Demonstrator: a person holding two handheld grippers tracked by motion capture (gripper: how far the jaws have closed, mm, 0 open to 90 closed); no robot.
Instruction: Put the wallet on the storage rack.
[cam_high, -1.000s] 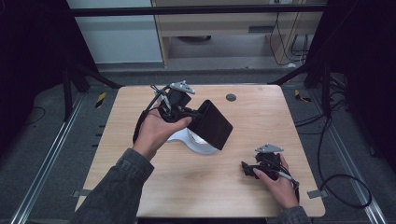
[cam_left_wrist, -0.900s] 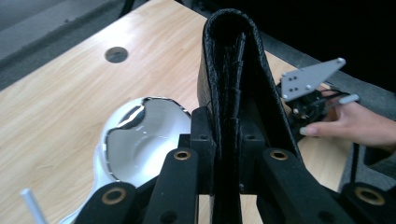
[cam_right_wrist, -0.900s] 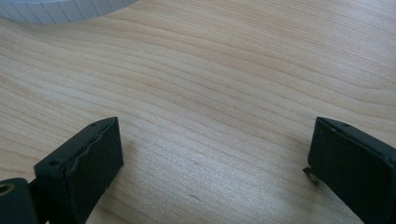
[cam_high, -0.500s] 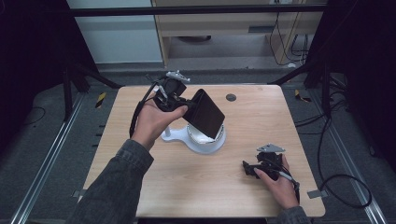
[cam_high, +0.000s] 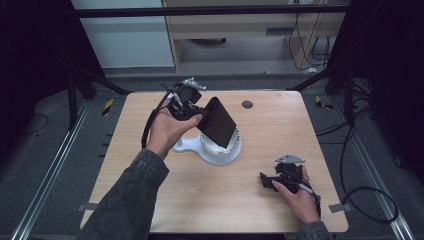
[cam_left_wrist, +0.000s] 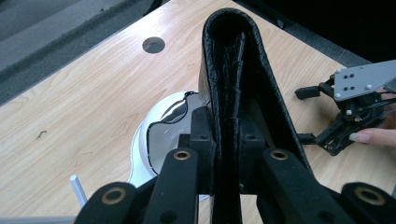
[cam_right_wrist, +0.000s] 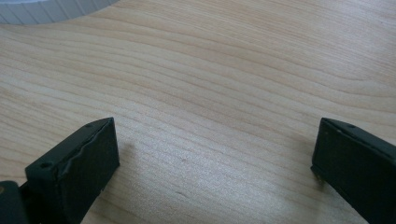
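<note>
The left claw (cam_left_wrist: 224, 154) pinches a black leather wallet (cam_high: 216, 120) by its folded edge, and since 1 second ago it has carried the wallet away from the person, so it now hangs tilted over the white round scale (cam_high: 220, 149). I judge the weighing is near. The wallet is grainy and soft, the scale smooth plastic. The right claw (cam_high: 266, 181) rests spread on the pale wooden desk (cam_high: 280, 120).
</note>
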